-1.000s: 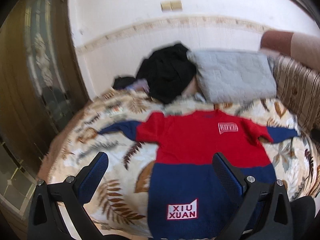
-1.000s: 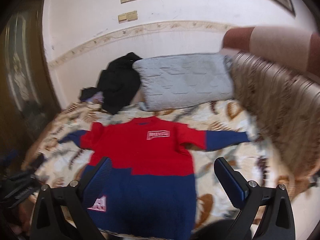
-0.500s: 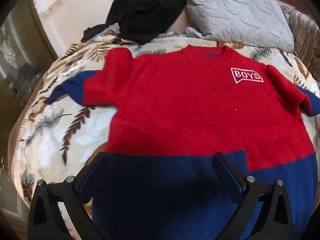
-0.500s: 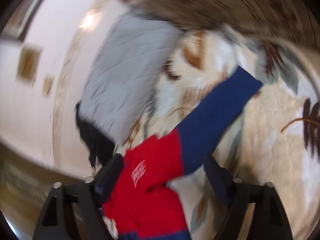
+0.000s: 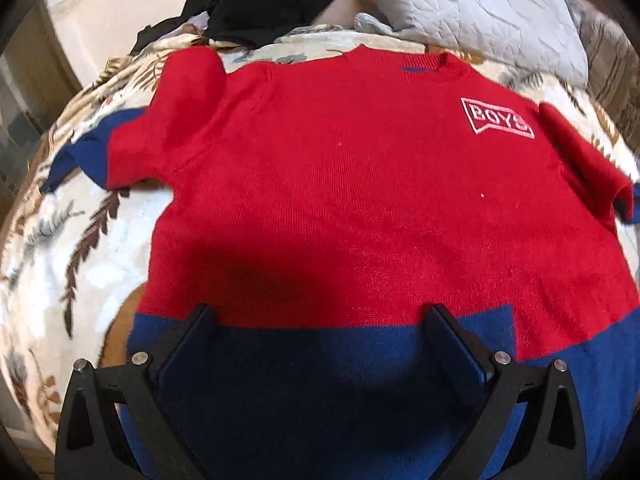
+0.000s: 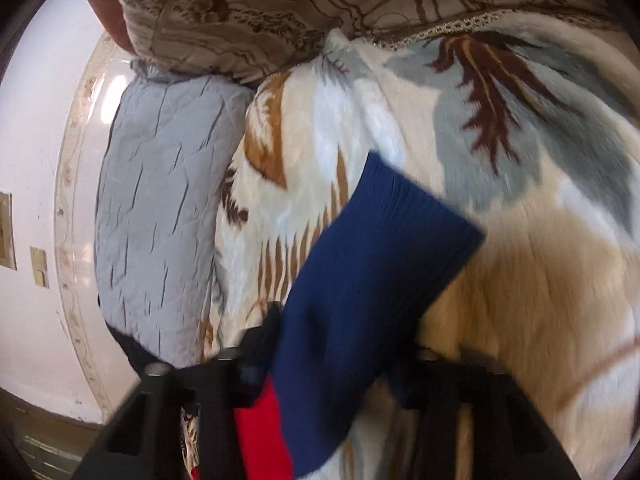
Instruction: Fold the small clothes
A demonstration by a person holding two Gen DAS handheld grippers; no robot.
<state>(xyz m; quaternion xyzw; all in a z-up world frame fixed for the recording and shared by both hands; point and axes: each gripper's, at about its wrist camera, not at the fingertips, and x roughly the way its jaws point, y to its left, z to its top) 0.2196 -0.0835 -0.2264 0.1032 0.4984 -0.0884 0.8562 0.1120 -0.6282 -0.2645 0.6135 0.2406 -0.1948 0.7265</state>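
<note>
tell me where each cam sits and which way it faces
Left wrist: on the left gripper, angled down over the sweater body; its open fingers show.
Right wrist: on the right gripper, rolled sideways, facing the sleeve, jaws closing around it.
Shared: sweater, blanket, grey pillow.

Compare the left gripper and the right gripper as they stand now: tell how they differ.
The left gripper has wide-open jaws with nothing pinched, over the sweater's body; the right gripper is closing with the blue sleeve between its jaws. The left view is sharp; the right is blurred. Both are black and work the same sweater.
</note>
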